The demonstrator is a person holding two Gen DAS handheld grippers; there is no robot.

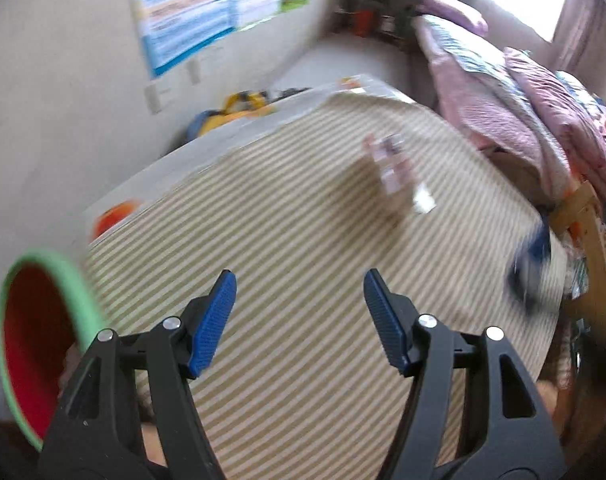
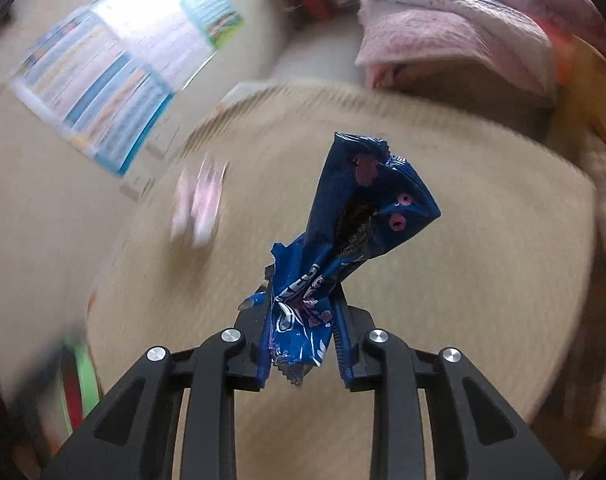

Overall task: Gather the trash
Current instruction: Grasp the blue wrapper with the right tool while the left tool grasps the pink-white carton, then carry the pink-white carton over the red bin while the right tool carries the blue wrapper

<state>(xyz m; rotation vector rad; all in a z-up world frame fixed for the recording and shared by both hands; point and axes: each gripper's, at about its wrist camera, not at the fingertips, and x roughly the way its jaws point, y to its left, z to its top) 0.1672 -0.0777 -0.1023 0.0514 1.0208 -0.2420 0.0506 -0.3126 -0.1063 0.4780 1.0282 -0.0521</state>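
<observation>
My right gripper [image 2: 303,316] is shut on a crumpled blue snack wrapper [image 2: 359,216] and holds it above the striped tablecloth [image 2: 463,280]. The same wrapper shows blurred at the right table edge in the left wrist view [image 1: 533,264]. My left gripper [image 1: 299,292] is open and empty over the striped tablecloth [image 1: 283,220]. A pink and white wrapper [image 1: 391,160] and a small white scrap [image 1: 423,200] lie farther out on the cloth. The pink wrapper also shows blurred in the right wrist view [image 2: 201,204]. A bin with a green rim and red inside [image 1: 35,336] stands at the left table edge.
A wall with posters [image 1: 183,12] runs along the left. Piled pink bedding [image 1: 503,92] lies beyond the table on the right. A wooden chair part [image 1: 587,216] stands at the right edge. Yellow and blue items [image 1: 231,112] lie behind the table.
</observation>
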